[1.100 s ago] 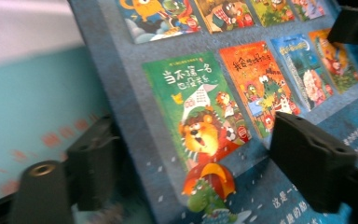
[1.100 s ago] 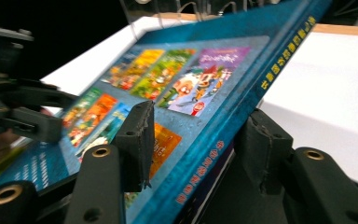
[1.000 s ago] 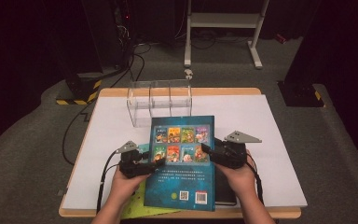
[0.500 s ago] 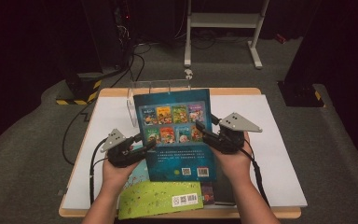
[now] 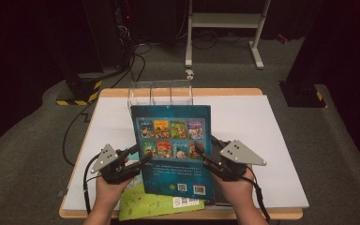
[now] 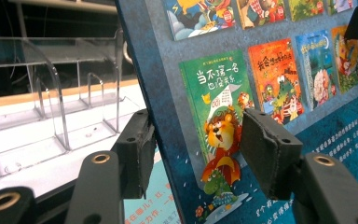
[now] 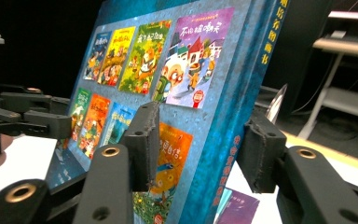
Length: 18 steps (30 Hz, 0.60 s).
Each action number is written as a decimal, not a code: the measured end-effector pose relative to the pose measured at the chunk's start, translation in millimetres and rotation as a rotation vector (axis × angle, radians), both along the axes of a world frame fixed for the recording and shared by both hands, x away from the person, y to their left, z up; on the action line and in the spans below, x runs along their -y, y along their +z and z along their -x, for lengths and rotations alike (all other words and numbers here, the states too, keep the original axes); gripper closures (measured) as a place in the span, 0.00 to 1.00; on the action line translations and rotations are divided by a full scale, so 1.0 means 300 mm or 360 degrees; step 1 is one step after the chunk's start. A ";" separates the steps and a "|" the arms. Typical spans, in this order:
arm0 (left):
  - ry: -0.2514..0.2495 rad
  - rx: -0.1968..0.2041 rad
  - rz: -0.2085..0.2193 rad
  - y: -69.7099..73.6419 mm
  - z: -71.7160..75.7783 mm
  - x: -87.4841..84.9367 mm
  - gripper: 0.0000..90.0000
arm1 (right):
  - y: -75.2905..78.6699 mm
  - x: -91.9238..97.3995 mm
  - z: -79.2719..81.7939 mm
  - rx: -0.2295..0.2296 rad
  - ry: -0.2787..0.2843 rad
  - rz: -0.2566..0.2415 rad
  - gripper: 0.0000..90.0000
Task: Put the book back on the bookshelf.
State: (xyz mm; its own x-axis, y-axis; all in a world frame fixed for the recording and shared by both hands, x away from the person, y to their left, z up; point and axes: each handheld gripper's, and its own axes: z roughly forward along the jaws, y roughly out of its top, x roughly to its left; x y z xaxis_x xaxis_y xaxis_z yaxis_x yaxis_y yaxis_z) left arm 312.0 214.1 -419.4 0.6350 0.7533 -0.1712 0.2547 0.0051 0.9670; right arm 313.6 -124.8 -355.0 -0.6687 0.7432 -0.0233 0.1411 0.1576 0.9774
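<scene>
Book [image 5: 176, 150]: tilted up off the surface [image 5: 272, 140]
Left claw [image 5: 140, 161]: clamps its left edge
Right claw [image 5: 205, 159]: clamps its spine edge

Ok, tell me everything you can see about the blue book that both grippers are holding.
The blue book is a hardcover picture book with a dark teal cover bearing a grid of small colourful cover pictures and barcodes near its lower edge. It is closed, lifted off the table and tilted up, its top edge toward the clear acrylic rack. The left gripper clamps its left edge and the right gripper its spine edge, which carries yellow lettering. A green book lies on the table beneath it.
</scene>
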 end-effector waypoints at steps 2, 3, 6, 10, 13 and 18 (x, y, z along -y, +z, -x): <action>0.0030 0.0008 0.0021 0.009 -0.026 0.003 0.53 | 0.015 0.001 -0.036 -0.0002 0.0004 0.0007 0.60; 0.0043 0.0009 0.0020 0.016 -0.044 0.002 0.55 | 0.023 0.000 -0.057 -0.0002 0.0003 0.0012 0.60; 0.0075 0.0016 0.0009 0.033 -0.081 0.006 0.57 | 0.056 -0.011 -0.118 0.0004 -0.0022 0.0056 0.60; 0.0141 0.0077 -0.0017 0.083 -0.127 0.014 0.62 | 0.099 -0.024 -0.154 0.0069 -0.0051 0.0055 0.61; 0.0143 0.0099 -0.0019 0.073 -0.117 0.014 0.61 | 0.096 -0.023 -0.155 0.0066 -0.0018 0.0033 0.55; 0.0131 0.0114 -0.0004 0.063 -0.092 0.007 0.60 | 0.079 -0.021 -0.124 0.0080 0.0030 -0.0005 0.53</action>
